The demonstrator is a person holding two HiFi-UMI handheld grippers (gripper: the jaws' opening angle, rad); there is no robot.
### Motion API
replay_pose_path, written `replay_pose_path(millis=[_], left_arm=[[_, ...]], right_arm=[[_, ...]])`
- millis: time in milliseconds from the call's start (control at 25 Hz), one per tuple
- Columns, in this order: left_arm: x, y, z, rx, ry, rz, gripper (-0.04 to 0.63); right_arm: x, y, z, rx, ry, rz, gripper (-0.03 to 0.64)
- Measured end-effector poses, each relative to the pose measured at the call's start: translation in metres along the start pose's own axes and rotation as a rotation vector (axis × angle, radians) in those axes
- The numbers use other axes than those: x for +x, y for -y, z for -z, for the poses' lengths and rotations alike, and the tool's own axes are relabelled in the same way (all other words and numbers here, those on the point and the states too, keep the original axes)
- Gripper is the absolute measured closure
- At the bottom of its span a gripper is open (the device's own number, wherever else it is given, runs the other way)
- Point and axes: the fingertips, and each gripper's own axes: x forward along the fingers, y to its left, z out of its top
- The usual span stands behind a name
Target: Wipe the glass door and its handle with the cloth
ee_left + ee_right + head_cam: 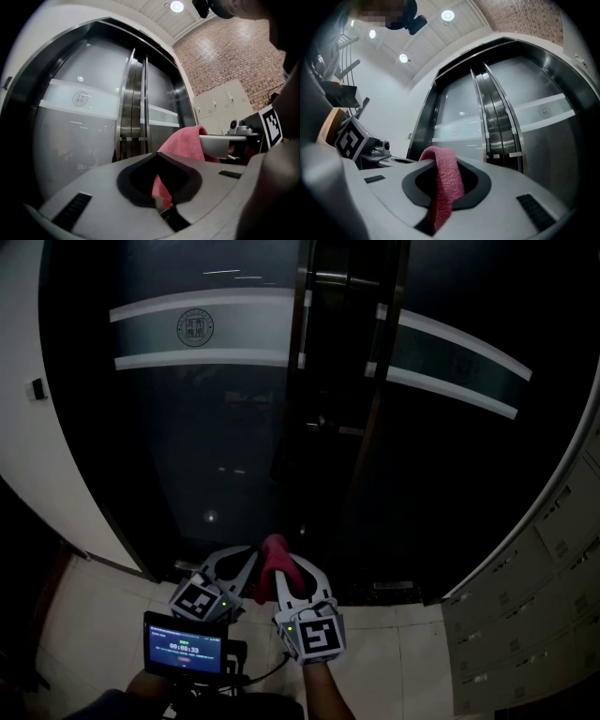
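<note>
R gripper (298, 576) jaws are pressed tight on the pink cloth (275, 554). In the right gripper view a fold runs up through the jaw hollow and flops over the top. L gripper (239, 563) jaws look closed too, w/ a thin strip of the same cloth caught in the seam. In the left gripper view the rest of the cloth bunches over the R jaw just beside it. So both tools share one rag, tips nearly touching.

Both grippers sit well below the handle (301, 334) and slightly L of it, short of the glass door (206, 427); no contact w/ the glass yet. The frosted band w/ round emblem (197, 329) crosses the pane at about handle height, to the handle's L. The lockers (562, 521) are far R of the handle.

My read: wiping hasn't begun, this is the approach. To do it well:
- Free one gripper, prob. the L, so the R can reach w/o the cloth stretched between them.
- Very little cloth sticks out past the R jaws. Present that folded hump to the glass, not the hard jaw tips, or they'll scrape.
- Raise toward the handle, start on the pane L of it, and use overlapping passes w/ light, even pressure.
- For the handle, wrap the loose fold round the bar and slide along it.
- The grip looks firm enough, but a thin fold could pull out under drag.
</note>
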Motion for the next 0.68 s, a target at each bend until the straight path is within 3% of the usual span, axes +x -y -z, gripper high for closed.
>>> replay_pose_path(millis=[280, 480, 680], left_arm=[[-0.0072, -0.0067, 0.0026, 0.003, -0.007, -0.011, 0.584], [-0.0078, -0.0075, 0.0043, -0.005, -0.008, -0.008, 0.584], [-0.0083, -0.0087, 0.0076, -0.01, -0.013, -0.01, 0.584]], right_arm=[[0.0026, -0.0077, -0.0005, 0.01, 0.001, 0.002, 0.592], [0.0013, 0.0002, 0.0009, -0.026, 0.056, 0.028, 0.592], [0.0021, -0.0064, 0.0014, -0.001, 0.009, 0.012, 0.592]])
